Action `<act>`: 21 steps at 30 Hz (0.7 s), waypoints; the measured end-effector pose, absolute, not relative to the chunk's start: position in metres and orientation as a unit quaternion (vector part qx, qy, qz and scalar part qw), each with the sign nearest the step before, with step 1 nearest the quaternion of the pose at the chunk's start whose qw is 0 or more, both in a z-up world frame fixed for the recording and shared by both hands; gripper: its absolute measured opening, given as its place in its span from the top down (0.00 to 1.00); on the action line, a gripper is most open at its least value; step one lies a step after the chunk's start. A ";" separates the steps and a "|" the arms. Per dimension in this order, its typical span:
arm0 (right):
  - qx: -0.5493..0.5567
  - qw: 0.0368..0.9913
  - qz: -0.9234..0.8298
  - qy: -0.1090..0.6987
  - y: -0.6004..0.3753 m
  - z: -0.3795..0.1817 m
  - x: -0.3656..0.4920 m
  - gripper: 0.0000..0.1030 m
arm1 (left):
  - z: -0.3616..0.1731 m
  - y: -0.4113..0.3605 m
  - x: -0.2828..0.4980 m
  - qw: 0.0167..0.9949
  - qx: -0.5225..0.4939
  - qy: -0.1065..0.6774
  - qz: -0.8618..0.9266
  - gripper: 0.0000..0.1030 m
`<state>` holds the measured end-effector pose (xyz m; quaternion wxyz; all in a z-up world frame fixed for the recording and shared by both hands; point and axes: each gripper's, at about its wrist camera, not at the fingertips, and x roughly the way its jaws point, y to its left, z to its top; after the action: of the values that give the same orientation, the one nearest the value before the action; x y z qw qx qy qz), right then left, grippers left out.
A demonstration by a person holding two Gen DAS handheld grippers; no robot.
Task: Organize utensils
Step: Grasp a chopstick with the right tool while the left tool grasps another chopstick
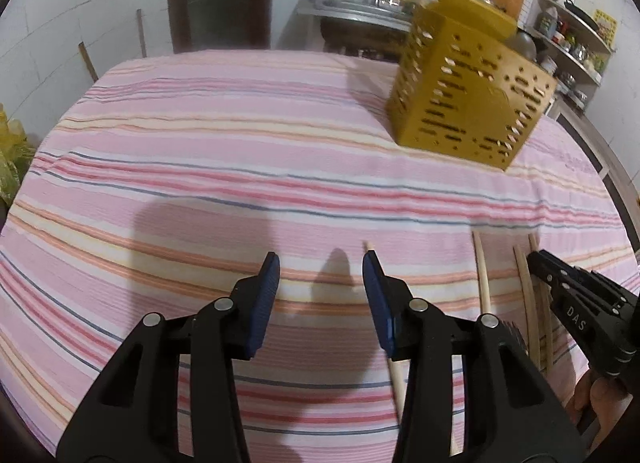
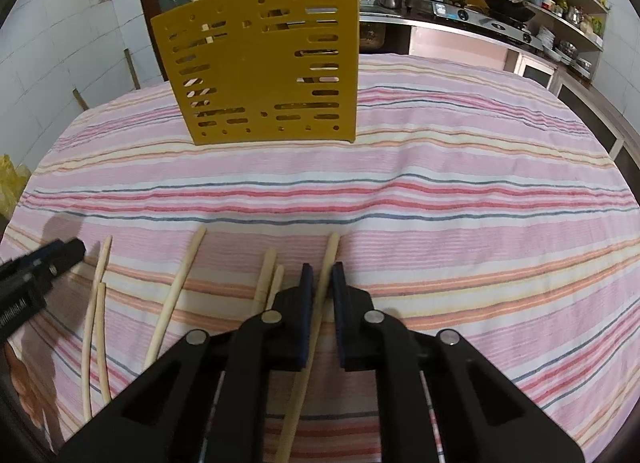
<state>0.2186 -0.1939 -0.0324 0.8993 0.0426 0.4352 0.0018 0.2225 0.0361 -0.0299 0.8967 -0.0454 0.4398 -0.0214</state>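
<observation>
right wrist view shows the right gripper (image 2: 320,283) clamped on one pale chopstick (image 2: 330,253) lying on the striped tablecloth (image 2: 460,183), well short of the yellow holder (image 2: 260,75). it looks light, stiff and smooth, so gripping nearer mid-length should stop it pivoting. the left gripper (image 1: 322,283) stands apart, holding nothing, beside another chopstick (image 1: 396,379).

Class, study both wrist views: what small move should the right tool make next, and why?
Probably lift. The right tool is shut on a chopstick lying on the striped cloth, while the yellow holder stands farther back with utensils already inside. Raising the stick clear of the cloth seems the sensible first step toward it.
</observation>
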 end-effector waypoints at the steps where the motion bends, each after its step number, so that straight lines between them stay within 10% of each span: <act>1: 0.041 0.899 0.003 0.436 -0.195 -0.031 0.219 0.93 | -0.029 0.039 0.222 0.897 -0.046 0.439 -0.021 0.59; 21: 0.063 0.905 0.006 0.421 -0.227 -0.038 0.204 0.94 | -0.045 0.017 0.220 0.892 -0.028 0.452 -0.009 0.45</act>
<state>0.2036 -0.2273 -0.0380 0.9047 0.0626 0.4213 0.0060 0.2200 0.0172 -0.0446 0.8917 -0.0281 0.4516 -0.0088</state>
